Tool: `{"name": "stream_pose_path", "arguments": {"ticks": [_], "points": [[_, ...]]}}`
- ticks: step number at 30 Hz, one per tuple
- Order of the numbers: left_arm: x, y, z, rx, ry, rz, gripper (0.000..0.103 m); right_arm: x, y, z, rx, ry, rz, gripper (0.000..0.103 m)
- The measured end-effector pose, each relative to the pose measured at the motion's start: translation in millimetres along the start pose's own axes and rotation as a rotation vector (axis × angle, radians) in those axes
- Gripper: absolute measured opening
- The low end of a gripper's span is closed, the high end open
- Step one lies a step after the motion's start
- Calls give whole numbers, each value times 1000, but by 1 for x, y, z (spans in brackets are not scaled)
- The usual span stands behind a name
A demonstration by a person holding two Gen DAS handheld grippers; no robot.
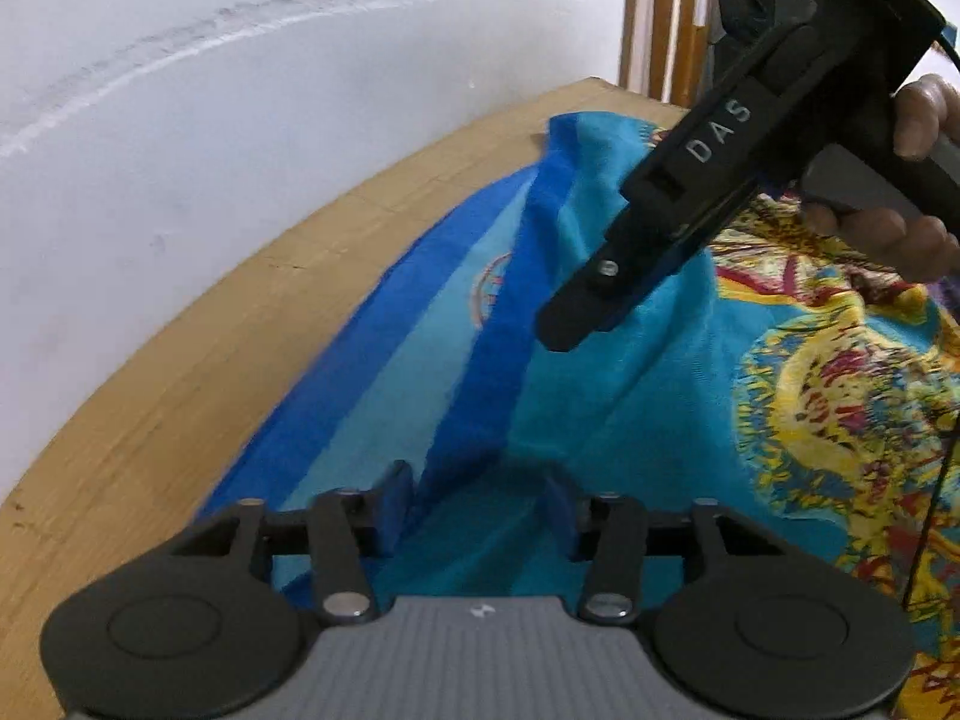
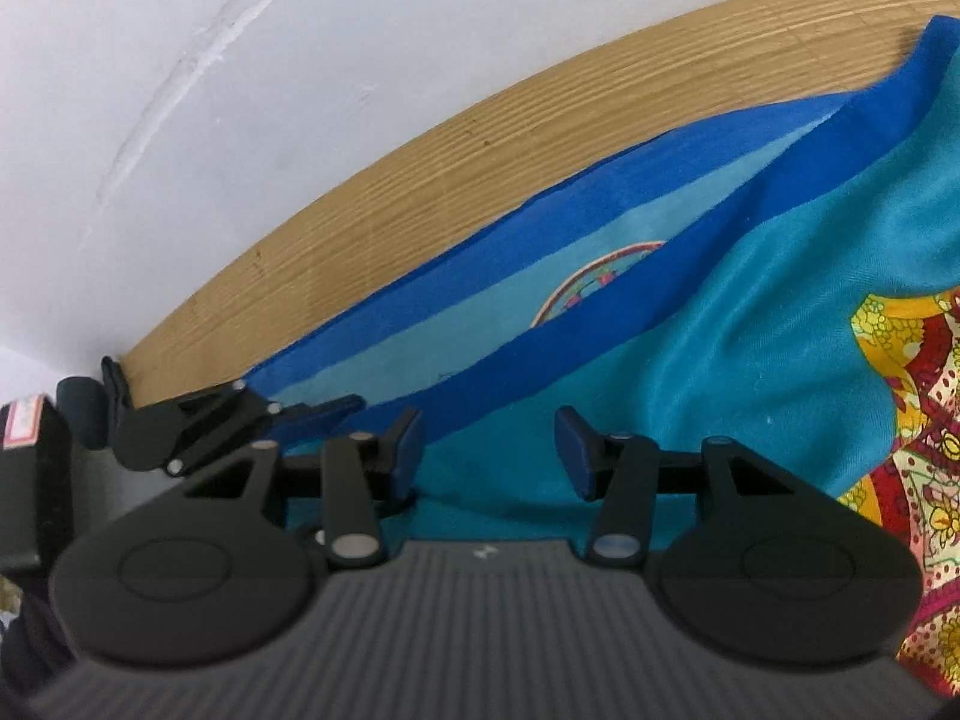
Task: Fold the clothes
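Left wrist view: the left tool (image 1: 474,504) stands open, astride a raised dark-blue ridge of the cloth (image 1: 660,372), which lies rumpled on the tabletop (image 1: 180,390).

Right wrist view: the right tool (image 2: 489,456) hangs open over the cloth, gripping nothing. Only 1 edge looks turned over, so most of the folding is likely left.

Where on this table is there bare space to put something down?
Only the bare wooden strip of table between the white wall and the dark border of the blue cloth. Everything nearer is crowded: the cloth covers it.
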State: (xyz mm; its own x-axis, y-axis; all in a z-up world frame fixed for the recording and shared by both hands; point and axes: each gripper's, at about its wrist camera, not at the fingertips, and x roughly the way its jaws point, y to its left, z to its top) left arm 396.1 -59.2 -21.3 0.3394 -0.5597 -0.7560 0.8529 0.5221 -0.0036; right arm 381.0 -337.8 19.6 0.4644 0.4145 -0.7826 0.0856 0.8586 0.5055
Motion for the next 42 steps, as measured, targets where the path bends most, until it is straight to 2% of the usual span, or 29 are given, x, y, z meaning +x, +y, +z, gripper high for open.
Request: {"name": "stream_pose_path", "arguments": {"ticks": [2, 5, 7, 11, 16, 17, 19, 20, 25, 29, 33, 35, 38, 40, 41, 42], "points": [[-3, -7, -2, -12, -26, 7, 1, 4, 2, 3, 22, -9, -4, 52], [-21, -27, -6, 3, -122, 50, 0, 3, -1, 14, 98, -8, 12, 52], [-34, -40, -4, 19, -170, 37, 0, -1, -5, 15, 161, 0, 38, 52], [-46, -68, 4, 55, -211, 32, 1, -5, -7, 21, 219, -10, 32, 52], [-56, -72, 7, 23, -239, 51, 1, 4, -10, 26, 210, -47, -109, 52], [-56, -72, 6, 12, -246, 61, 1, 5, -13, 25, 212, -72, -119, 50], [-60, -68, 4, -14, -252, 87, 1, 4, -16, 25, 189, -134, -152, 21], [-61, -64, 4, -28, -253, 106, 1, 2, -16, 26, 178, -168, -165, 5], [-49, -46, 13, -103, -247, 307, 4, -13, -8, 43, 155, -418, -203, 4], [-19, -19, 24, -210, -197, 483, 4, -4, -7, 67, 172, -553, -255, 4], [4, 11, 24, -298, -127, 625, 4, 23, -9, 77, 166, -598, -302, 4], [2, 24, 16, -321, -102, 656, 6, 33, -6, 78, 115, -599, -351, 6], [-13, 37, -3, -292, -70, 714, 6, 54, -4, 80, 16, -507, -444, 8], [-27, 44, -15, -257, -54, 774, 8, 54, -7, 76, 10, -461, -435, 11], [-37, 50, -21, -253, -44, 797, 8, 49, -9, 75, 18, -482, -406, 13], [-50, 55, -28, -262, -44, 788, 8, 43, -12, 74, 28, -505, -377, 24]]}}
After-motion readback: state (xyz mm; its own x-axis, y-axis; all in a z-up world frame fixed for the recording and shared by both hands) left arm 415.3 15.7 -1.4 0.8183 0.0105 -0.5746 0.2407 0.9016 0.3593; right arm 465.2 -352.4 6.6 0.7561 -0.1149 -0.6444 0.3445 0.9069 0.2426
